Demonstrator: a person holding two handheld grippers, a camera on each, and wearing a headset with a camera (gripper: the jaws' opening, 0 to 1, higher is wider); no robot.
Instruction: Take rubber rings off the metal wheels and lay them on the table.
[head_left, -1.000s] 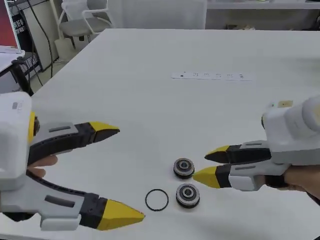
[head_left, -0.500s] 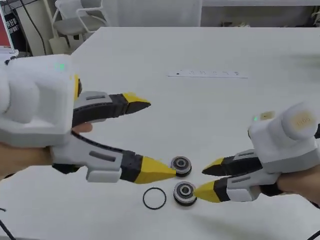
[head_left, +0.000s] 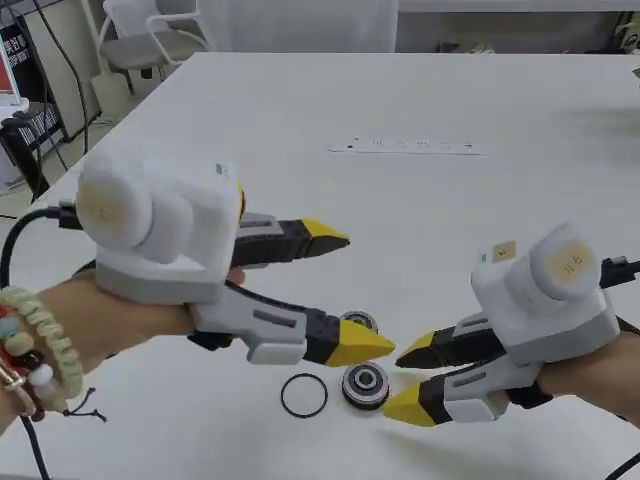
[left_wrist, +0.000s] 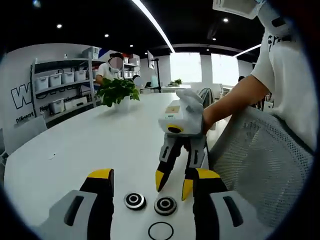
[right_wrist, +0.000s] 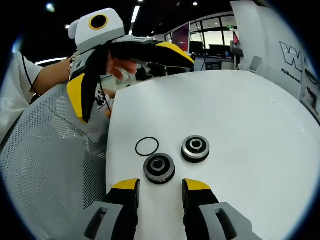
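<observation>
Black ring (head_left: 283, 396) beside near wheel (head_left: 365, 384) | left gripper (head_left: 370, 292) fingers spread, seemingly covering far wheel (head_left: 356, 320) | right gripper (head_left: 394, 384) fingers parted, empty

A black rubber ring (right_wrist: 136, 147) lies flat beside one metal wheel (right_wrist: 159, 168), another wheel (right_wrist: 195, 148) close by.

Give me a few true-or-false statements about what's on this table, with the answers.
1. One ring lies loose on the table. True.
2. Three wheels sit on the table. False: there are two wheels.
3. The left gripper is open. True.
4. The right gripper grips a wheel. False: its jaws are apart and empty.
5. The ring is around a wheel. False: it lies beside the wheels.
</observation>
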